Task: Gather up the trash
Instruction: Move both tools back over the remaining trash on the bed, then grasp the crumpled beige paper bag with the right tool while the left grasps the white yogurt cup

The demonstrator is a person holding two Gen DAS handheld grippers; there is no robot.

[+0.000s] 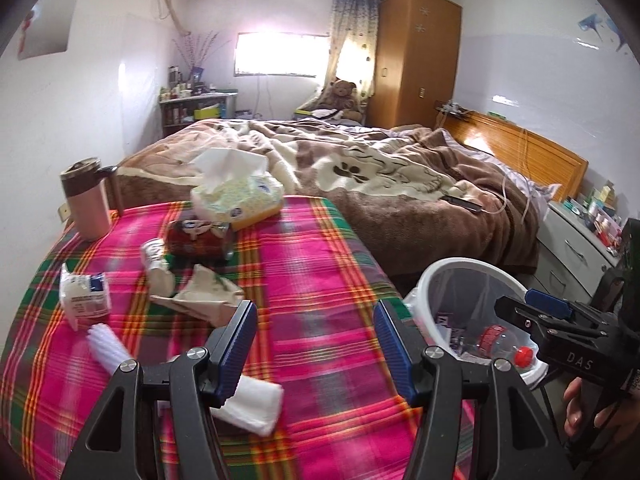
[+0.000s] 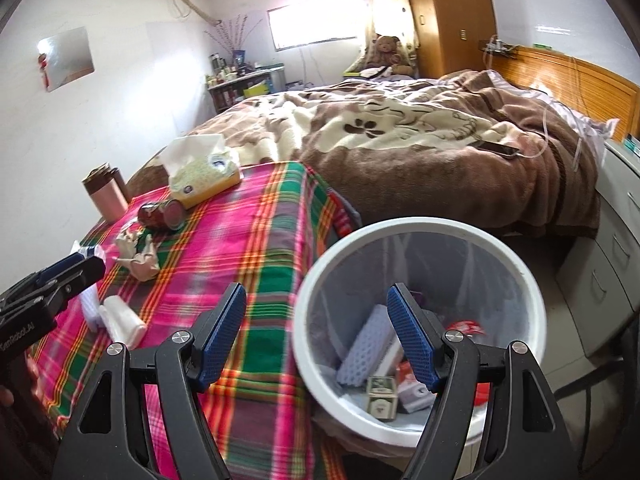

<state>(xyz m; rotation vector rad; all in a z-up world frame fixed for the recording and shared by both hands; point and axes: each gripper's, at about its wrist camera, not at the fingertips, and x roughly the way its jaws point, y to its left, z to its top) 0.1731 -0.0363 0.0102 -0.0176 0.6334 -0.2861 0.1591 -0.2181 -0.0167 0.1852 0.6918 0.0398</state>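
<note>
White bin [image 2: 532, 280] lower right: holds plastic bottle [image 1: 502, 340], perforated pad [image 2: 366, 344], small carton [image 2: 382, 398]. Left gripper [image 1: 316, 344], right gripper [image 2: 318, 334] jaws spread, empty.

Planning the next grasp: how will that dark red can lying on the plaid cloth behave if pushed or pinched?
The dark red can lies on its side, so a nudge across its length would probably roll it, though the plaid cloth may damp that. It looks dented, so likely empty, light and easily crushed. Its glossy skin may slip.
</note>
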